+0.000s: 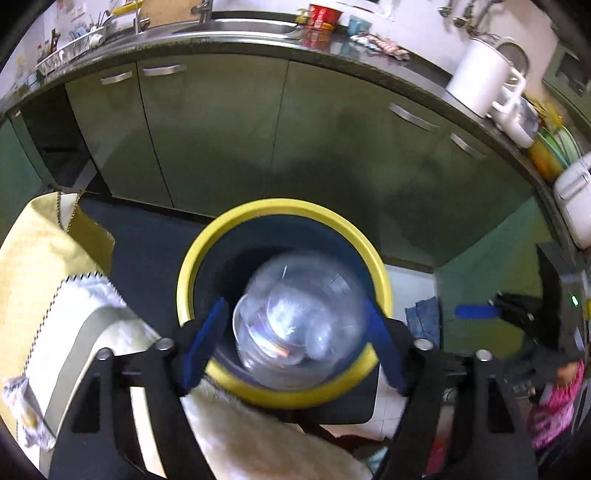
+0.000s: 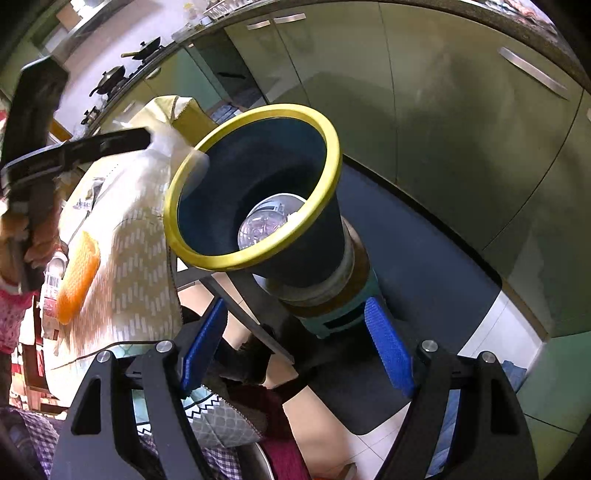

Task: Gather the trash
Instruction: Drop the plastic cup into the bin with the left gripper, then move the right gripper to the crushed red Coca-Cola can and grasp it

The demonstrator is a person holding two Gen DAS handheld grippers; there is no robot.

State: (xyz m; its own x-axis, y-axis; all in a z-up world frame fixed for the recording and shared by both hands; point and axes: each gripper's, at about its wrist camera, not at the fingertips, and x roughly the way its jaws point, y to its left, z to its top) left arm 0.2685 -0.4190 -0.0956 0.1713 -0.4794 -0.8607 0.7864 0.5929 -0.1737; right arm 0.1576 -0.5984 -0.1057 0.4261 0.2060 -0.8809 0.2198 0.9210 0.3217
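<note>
My left gripper (image 1: 295, 339) stands wide around a blurred clear plastic container (image 1: 299, 325) over the yellow-rimmed bin (image 1: 192, 266) at frame centre, while my right gripper (image 2: 295, 347) gapes empty.

green cabinet doors (image 1: 221, 133) with metal handles run under a dark countertop (image 1: 369, 51) holding a steel sink (image 1: 236, 26) and a white kettle (image 1: 480, 77). a dark mat (image 2: 424, 258) lies on the pale tiled floor (image 2: 373, 443).

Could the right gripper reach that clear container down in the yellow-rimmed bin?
Probably yes: the right gripper is open and empty, the bin mouth is uncovered, and the clear container lies exposed inside.
</note>
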